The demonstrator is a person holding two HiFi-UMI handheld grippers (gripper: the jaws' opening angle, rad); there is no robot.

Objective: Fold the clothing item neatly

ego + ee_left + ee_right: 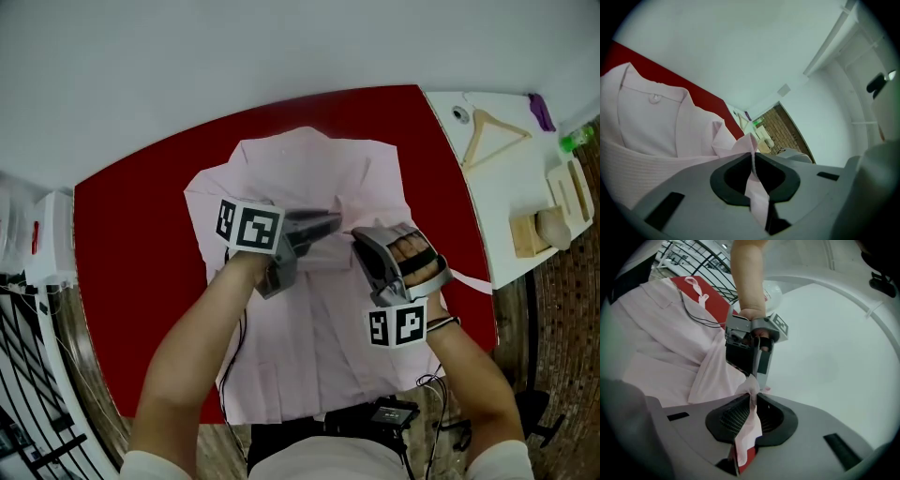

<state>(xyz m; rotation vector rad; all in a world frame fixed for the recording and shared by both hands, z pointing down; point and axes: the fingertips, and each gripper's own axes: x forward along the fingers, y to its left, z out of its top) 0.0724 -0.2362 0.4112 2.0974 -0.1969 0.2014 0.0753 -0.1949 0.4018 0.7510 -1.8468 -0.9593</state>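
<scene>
A pale pink shirt [309,169] lies spread on the red table [131,216], collar at the far end. My left gripper [330,225] and right gripper [360,241] meet tip to tip over the shirt's middle. In the left gripper view the left gripper [752,157] is shut on a thin fold of the shirt [647,122], which runs down between the pads. The right gripper [752,401] is likewise shut on a bunched fold of the shirt [656,343]. The left gripper [759,378] faces it, almost touching.
A white side table [487,197] at the right carries a wooden hanger [492,131] and wooden blocks [544,230]. A black metal rack [28,394] stands at the left. A thin black cable [234,347] trails over the shirt's near part.
</scene>
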